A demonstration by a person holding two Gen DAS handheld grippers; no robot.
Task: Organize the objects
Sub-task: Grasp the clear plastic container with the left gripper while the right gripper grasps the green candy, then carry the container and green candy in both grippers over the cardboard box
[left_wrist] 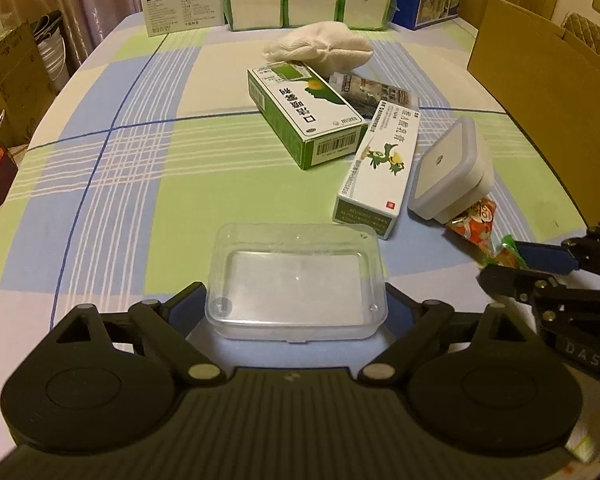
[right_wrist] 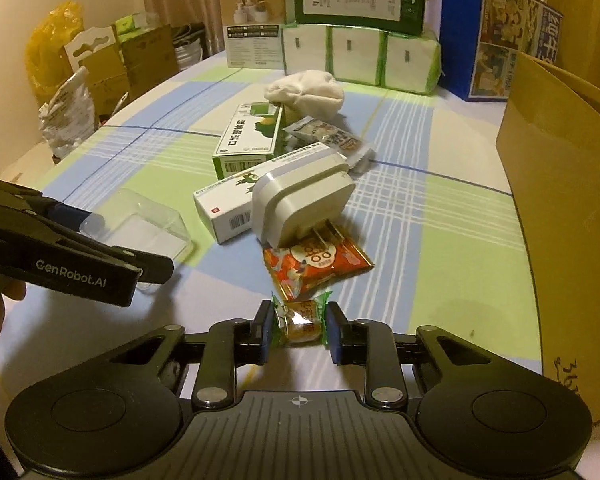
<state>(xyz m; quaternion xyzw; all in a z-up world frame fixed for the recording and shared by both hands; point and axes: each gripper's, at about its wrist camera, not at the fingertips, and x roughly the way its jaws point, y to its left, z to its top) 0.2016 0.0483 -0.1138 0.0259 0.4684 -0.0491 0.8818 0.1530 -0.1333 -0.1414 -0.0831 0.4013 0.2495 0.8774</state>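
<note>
Left gripper (left_wrist: 296,304): low centre of the left wrist view, its fingers spread wide on either side of the clear plastic box (left_wrist: 296,286), pressing its short ends; it grips the box.
Clear plastic box: open-topped, empty, sitting on the counter (left_wrist: 140,184) at lower centre; in the right wrist view it lies at middle left, partly behind the left gripper's arm.
Right gripper (right_wrist: 298,330): lower centre of the right wrist view, pads closed against both sides of the wrapped candy (right_wrist: 300,322).
Wrapped candy: small, with green twisted ends and an orange-brown middle, clamped between the pads, just above the cloth; in the left wrist view it shows at the right edge.
Orange snack packet (right_wrist: 315,262): flat on the counter just above the candy, partly under the white plug-in light (right_wrist: 300,204).
White plug-in light: tilted, prongs resting on the packet, leaning against the long white carton (left_wrist: 373,172).
Long white carton: right of centre, lying diagonally.
Green-and-white box (left_wrist: 303,116): above the carton, touching it.
Dark sachet (left_wrist: 369,94): between the green box and the carton's far end.
White cloth bundle (left_wrist: 317,50): upper centre.
Tissue packs (left_wrist: 307,0): top of frame, in a row.
Cardboard box (right_wrist: 563,184): right edge.
Counter: covered in a green, blue and white checked cloth.
</note>
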